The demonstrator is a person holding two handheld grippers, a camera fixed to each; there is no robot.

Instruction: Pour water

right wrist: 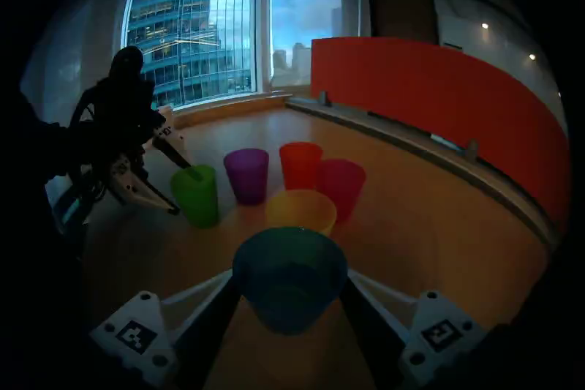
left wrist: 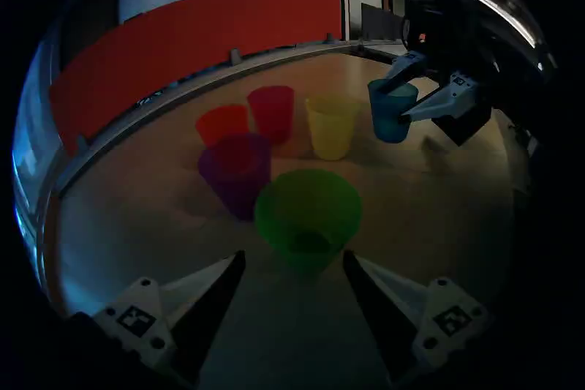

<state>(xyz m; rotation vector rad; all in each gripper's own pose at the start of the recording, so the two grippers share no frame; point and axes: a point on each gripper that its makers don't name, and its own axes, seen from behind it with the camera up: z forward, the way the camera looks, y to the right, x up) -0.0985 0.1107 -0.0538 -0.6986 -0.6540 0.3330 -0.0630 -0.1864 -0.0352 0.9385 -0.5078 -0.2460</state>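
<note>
A green cup [left wrist: 307, 218] stands upright on the wooden table [left wrist: 446, 200], between the fingers of my left gripper [left wrist: 292, 255]. That gripper is open, with a gap showing on the cup's left side. The right gripper view shows the same left gripper [right wrist: 184, 189] beside the green cup [right wrist: 196, 196]. My right gripper [right wrist: 290, 280] is shut on a blue cup [right wrist: 290, 291], which it holds upright. In the left gripper view the right gripper [left wrist: 390, 102] and its blue cup [left wrist: 391, 108] are at the far right. I cannot tell whether there is water in either cup.
Purple [left wrist: 238, 170], orange [left wrist: 221, 124], crimson [left wrist: 272, 112] and yellow [left wrist: 331, 126] cups cluster mid-table. A red partition [left wrist: 197, 46] runs behind a raised rail at the table's far edge. Large windows [right wrist: 197, 31] lie beyond. A person's dark sleeve [right wrist: 44, 148] holds the left gripper.
</note>
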